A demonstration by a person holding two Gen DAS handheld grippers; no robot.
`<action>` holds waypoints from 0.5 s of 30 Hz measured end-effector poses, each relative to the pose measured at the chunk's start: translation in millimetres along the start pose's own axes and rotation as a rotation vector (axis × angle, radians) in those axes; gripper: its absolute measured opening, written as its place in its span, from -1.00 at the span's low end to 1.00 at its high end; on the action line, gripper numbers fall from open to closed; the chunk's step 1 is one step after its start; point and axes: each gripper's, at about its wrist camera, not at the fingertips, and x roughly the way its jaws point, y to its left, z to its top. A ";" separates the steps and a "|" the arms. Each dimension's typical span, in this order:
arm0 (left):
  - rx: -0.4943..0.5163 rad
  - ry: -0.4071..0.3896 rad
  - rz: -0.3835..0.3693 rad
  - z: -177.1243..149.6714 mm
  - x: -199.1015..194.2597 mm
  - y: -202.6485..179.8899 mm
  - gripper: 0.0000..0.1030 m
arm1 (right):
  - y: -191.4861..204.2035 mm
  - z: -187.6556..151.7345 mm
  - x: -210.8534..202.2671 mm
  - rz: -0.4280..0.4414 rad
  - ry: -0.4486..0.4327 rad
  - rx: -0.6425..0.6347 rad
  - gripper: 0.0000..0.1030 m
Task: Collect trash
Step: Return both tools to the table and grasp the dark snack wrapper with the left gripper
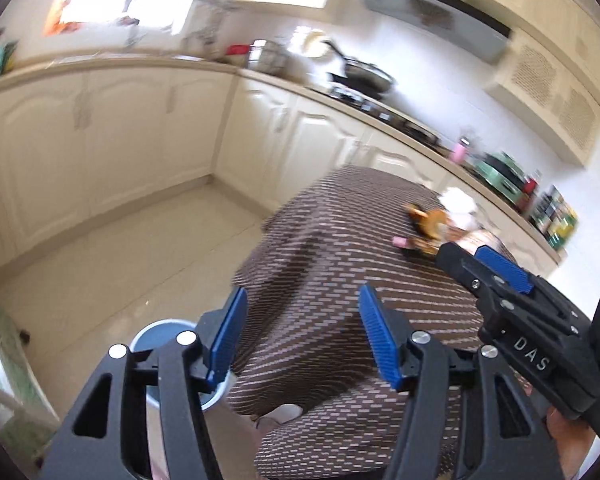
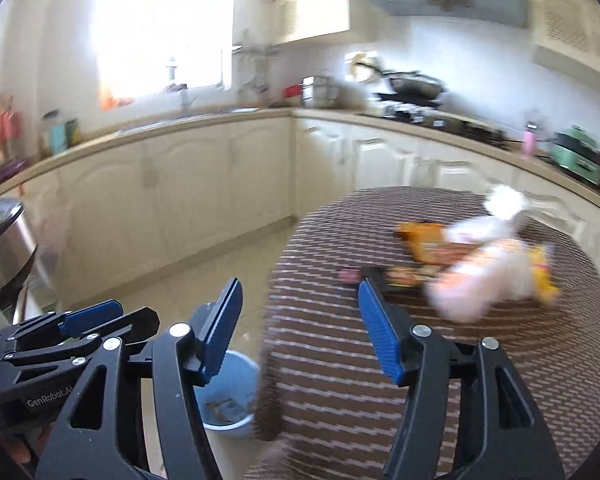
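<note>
You held two grippers over a round table (image 2: pixel 380 380) draped in a brown and white woven cloth. Your left gripper (image 1: pixel 302 336) had its two blue pads spread apart with nothing between them, only cloth and floor showing through the gap. Your right gripper (image 2: pixel 300 328) stood the same way, jaws apart and empty.

The trash (image 2: pixel 476 268) lay in one loose heap on the far side of the table, well apart from both grippers. Blur kept the count rough: one orange wrapper (image 2: pixel 420 236), one dark flat wrapper (image 2: pixel 400 276) nearest you, one pale crumpled plastic bag, one white crumpled wad (image 2: pixel 504 200) behind it, and a yellow piece at the right edge. Any print on them was unreadable.

One light blue bin (image 2: pixel 236 396) stood on the tiled floor just beside the table, with some dark scraps at its bottom.

In the left wrist view your right gripper's body read "DAS". In the right wrist view your left gripper's body read "GenRobot.A", the rest cut off.

One pan (image 2: pixel 416 86) sat on the stove at the far counter.
</note>
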 end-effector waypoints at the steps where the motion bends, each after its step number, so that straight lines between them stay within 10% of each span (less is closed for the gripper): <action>1: 0.018 -0.001 -0.010 0.3 1.3 -9.9 0.16 | -10.8 -0.4 -4.2 -0.016 -0.003 0.014 0.16; 15: 0.390 0.047 0.043 4.1 86.3 -119.4 0.19 | -130.8 -29.7 -1.8 -0.154 0.073 0.250 0.39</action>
